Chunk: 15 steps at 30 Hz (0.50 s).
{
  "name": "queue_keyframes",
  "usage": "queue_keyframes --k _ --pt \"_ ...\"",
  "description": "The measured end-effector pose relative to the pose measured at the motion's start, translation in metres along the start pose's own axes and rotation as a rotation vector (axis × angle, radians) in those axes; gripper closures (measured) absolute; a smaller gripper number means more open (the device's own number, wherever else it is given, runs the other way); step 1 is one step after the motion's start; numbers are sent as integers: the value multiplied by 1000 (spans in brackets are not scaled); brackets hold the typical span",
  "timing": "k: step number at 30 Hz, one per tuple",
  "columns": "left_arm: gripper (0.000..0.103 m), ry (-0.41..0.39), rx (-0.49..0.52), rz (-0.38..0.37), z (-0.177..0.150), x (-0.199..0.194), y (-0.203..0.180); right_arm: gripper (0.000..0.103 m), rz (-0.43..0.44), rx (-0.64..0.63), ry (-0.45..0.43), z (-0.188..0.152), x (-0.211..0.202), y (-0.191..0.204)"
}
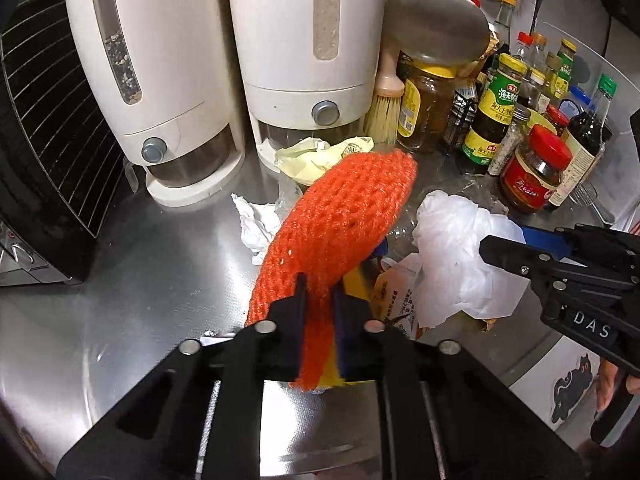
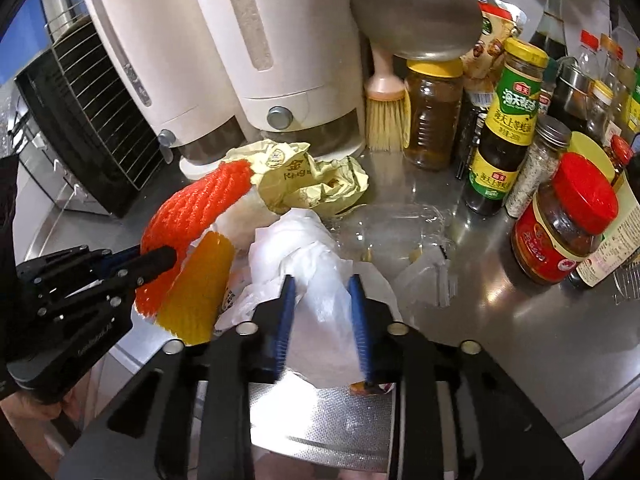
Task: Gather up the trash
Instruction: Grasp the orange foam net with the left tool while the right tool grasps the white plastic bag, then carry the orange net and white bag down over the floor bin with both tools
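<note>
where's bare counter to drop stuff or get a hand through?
Free: steel counter between wire rack and orange foam net; also the stretch in front of the red-lidded jar. Crowded: trash pile mid-counter, bottles along the right.

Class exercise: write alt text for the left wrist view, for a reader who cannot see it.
The left hand-held gripper is shut on an orange foam net above a steel counter strewn with crumpled wrappers. At right, the right hand-held gripper reaches into a white plastic bag; two white dispensers and sauce jars stand behind.
</note>
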<state>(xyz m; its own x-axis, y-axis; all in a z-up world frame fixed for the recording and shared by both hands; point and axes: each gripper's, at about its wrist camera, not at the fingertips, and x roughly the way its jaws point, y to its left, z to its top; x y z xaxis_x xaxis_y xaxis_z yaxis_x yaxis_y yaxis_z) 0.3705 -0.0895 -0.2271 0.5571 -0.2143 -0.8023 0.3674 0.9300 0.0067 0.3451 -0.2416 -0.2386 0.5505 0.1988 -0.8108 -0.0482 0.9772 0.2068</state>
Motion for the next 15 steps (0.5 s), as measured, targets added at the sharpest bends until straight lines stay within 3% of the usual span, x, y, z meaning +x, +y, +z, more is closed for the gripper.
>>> queue_keyframes --k 6,15 --pt "96 -50 -22 28 5 -13 7 89 -6 11 -36 2 -9 -1" --pt "96 -145 -47 55 8 -71 6 95 -5 17 -116 8 -53 5"
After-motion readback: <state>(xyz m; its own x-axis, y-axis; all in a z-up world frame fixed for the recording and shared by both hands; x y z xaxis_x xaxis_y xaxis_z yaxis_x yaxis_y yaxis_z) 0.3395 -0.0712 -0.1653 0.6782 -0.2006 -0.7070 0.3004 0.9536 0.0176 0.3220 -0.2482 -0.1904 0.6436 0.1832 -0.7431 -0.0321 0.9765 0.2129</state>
